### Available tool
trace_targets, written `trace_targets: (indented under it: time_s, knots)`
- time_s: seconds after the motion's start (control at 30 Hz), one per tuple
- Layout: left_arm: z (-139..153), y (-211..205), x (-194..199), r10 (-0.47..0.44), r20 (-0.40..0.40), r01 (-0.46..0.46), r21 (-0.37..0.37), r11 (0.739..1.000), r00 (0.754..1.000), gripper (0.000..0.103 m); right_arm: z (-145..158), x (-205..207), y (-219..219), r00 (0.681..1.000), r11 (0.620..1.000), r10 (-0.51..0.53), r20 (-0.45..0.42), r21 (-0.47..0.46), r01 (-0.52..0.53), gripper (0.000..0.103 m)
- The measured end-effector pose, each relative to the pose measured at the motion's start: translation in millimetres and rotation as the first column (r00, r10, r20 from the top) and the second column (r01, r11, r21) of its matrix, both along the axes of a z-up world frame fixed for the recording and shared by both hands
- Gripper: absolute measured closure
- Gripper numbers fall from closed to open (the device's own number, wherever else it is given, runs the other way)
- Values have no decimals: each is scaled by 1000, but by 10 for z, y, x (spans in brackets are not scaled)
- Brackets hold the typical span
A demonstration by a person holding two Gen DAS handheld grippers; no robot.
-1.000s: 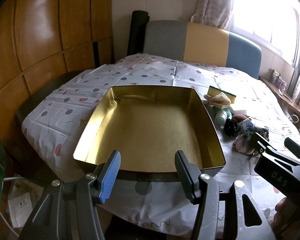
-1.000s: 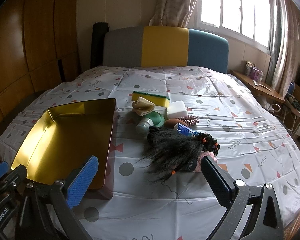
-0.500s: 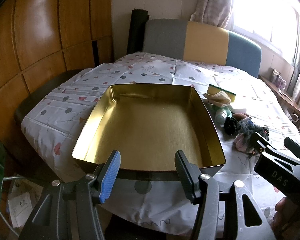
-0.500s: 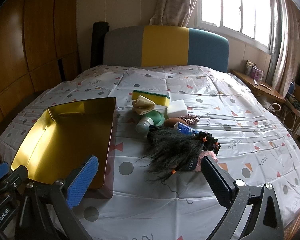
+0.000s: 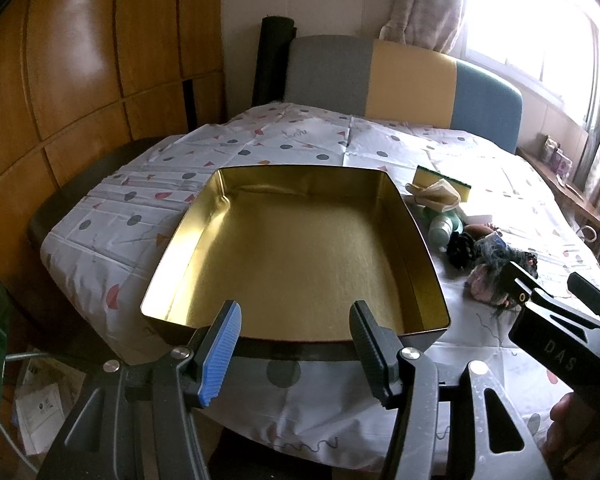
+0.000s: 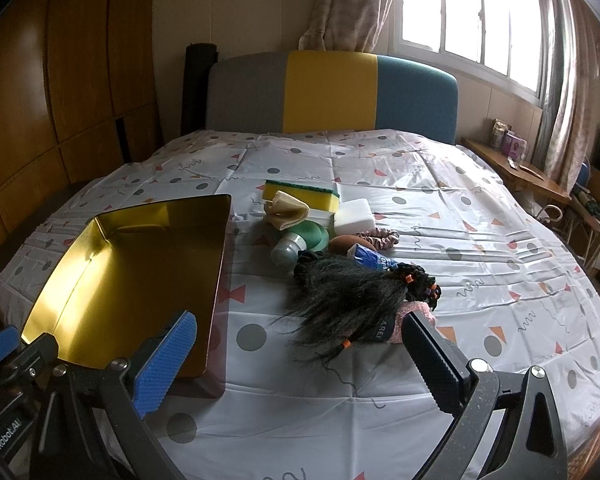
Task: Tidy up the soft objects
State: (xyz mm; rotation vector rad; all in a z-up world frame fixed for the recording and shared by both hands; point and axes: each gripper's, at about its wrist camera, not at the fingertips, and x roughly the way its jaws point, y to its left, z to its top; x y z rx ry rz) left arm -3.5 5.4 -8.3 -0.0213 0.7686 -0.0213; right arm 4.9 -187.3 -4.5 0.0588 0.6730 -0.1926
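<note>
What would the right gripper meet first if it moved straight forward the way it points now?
Most likely the black wig, whose loose strands lie nearest between the open jaws of the right gripper. Depth is unclear, so it might pass above it.

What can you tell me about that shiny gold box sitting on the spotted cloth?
The gold tin is a shallow, rectangular metal tray with low upright walls, rounded corners and a mirror-like golden inside; its outer wall looks dark. It has no lid on and nothing in it. It rests flat on the patterned cloth, left of the pile of soft things and apart from them. The left gripper hangs open at its near edge, and does not seem to touch it.
</note>
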Motion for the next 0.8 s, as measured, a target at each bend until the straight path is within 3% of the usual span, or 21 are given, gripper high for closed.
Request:
trace_targets:
  time_s: [0.33,0.43,0.5,0.63,0.8]
  knots:
    - [-26,-56,35,-19,-14,19,-1,1000,1000,46,-46,46,-61,1000,1000,0,-12,13,0,0]
    - [-18,-55,43,-57,-14,57,-42,998,998,46,-47,58,-105,1000,1000,5,-13,21,-4,0]
    - [12,-72,53,-86,-5,85,-69,994,996,39,-36,66,-198,1000,999,-3,-13,42,3,0]
    - [95,-179,91,-163,-2,162,-120,979,987,34,18,119,-610,1000,995,-20,-15,100,22,0]
    - [130,-485,222,-252,-28,248,-101,964,967,34,54,186,-1388,993,977,-110,-50,179,118,0]
